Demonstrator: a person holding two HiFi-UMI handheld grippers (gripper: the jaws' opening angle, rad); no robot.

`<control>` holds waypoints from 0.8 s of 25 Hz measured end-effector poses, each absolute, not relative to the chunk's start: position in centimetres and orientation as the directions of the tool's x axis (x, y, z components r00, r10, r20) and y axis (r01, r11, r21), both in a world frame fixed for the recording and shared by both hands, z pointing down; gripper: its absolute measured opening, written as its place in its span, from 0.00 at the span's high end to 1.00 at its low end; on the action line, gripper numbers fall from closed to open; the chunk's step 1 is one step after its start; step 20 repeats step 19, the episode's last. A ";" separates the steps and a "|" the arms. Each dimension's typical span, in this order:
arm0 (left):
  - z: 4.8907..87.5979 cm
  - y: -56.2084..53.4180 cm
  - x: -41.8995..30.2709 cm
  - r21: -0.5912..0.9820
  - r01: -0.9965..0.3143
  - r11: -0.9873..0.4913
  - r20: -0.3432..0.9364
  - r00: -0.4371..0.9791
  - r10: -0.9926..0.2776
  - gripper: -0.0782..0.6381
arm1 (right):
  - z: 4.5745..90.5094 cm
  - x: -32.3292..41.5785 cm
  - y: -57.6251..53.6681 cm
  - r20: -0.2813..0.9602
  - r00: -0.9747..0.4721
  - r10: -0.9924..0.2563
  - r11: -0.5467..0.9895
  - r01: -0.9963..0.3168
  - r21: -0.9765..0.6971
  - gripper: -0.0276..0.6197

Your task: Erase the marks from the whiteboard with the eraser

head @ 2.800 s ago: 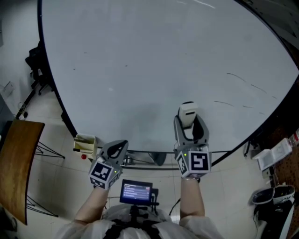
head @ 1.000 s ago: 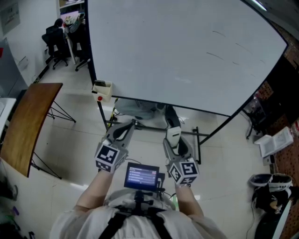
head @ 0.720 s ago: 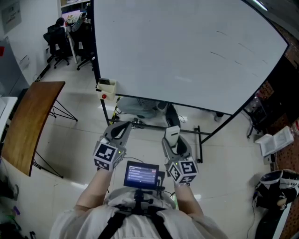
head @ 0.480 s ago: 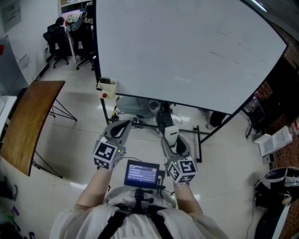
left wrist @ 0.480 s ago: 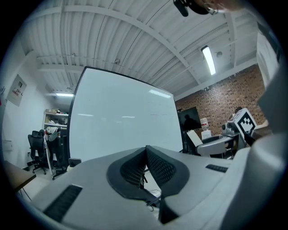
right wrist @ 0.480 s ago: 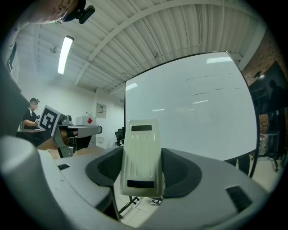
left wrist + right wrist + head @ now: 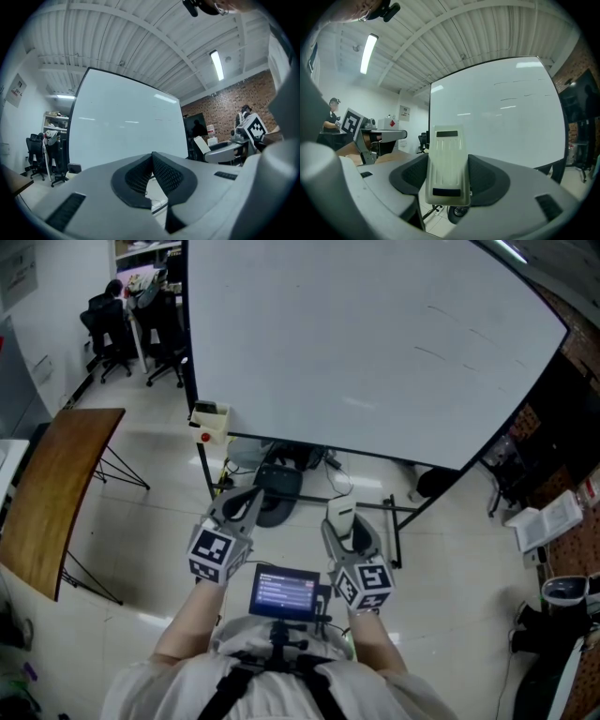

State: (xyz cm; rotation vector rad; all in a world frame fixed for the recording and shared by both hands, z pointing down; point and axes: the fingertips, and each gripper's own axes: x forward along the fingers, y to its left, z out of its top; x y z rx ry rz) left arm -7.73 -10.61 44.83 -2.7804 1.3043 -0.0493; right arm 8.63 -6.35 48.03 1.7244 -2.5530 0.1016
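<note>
The large whiteboard stands ahead on a black wheeled frame; thin dark marks run across its upper right. In the right gripper view the board shows the same faint strokes. My right gripper is shut on a cream-white eraser, which stands upright between the jaws, well back from the board. My left gripper is shut with nothing in it; its ribbed pads meet. Both grippers hang low over the floor, short of the board.
A small box hangs at the board's lower left corner. A brown table stands left. Black office chairs are at the far left. A dark rolling base lies under the board. A screen sits at my chest.
I have stepped back from the board: 2.8 s ago the eraser was against its lower part, now both grippers hang over the floor. In the last second the grippers barely moved.
</note>
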 end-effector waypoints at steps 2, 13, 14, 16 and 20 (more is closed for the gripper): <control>44.6 -10.7 -7.7 -0.076 -0.767 -0.637 -0.005 0.639 -0.769 0.88 | 48.0 8.6 -6.4 0.086 -0.371 -0.924 0.371 -0.928 -0.021 0.57; 44.6 -11.3 -7.9 -0.088 -0.766 -0.637 -0.006 0.640 -0.768 0.88 | 48.0 8.9 -7.2 0.089 -0.355 -0.930 0.355 -0.935 -0.021 0.57; 44.7 -11.4 -7.9 -0.088 -0.766 -0.637 -0.006 0.639 -0.769 0.88 | 48.0 8.9 -7.2 0.090 -0.354 -0.931 0.354 -0.935 -0.023 0.57; 44.6 -11.7 -7.8 -0.091 -0.766 -0.636 -0.011 0.639 -0.769 0.88 | 47.8 9.0 -7.5 0.086 -0.353 -0.931 0.352 -0.935 -0.026 0.57; 44.2 -12.0 -7.8 -0.091 -0.767 -0.636 -0.021 0.640 -0.768 0.88 | 47.4 8.9 -7.9 0.077 -0.357 -0.931 0.356 -0.934 -0.023 0.57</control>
